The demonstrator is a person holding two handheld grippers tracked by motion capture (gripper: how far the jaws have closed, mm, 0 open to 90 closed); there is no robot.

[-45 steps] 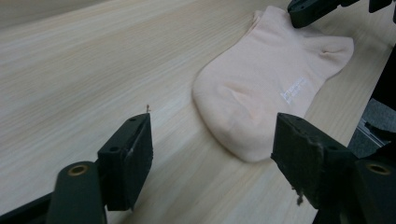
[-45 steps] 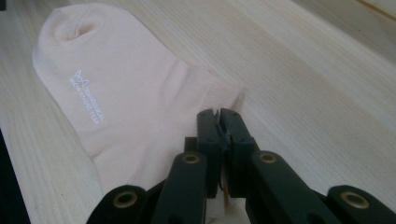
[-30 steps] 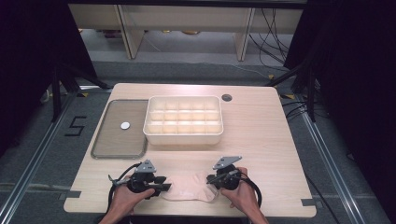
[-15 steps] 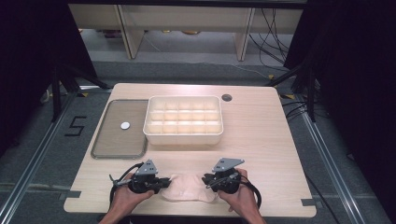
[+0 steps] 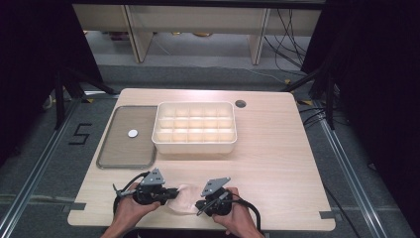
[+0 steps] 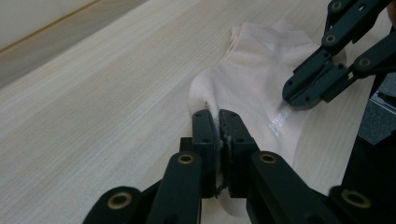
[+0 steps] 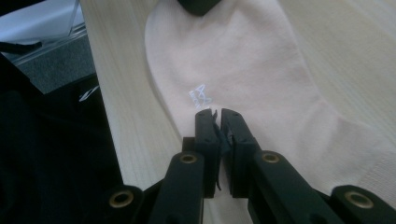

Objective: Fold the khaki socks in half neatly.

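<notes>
At the near edge of the pale wooden desk [image 5: 277, 148] lies a pale pink cotton sock [image 5: 182, 200], light, limp and prone to bunching, best pinched at its edges. The left hand-held gripper [image 6: 218, 122] is clamped on one end, the right hand-held gripper [image 7: 217, 117] on the side hem. Farther off sit a cream compartmented plastic tray [image 5: 195, 147] and a flat grey metal tray [image 5: 115, 159], neither obstructing.
</notes>
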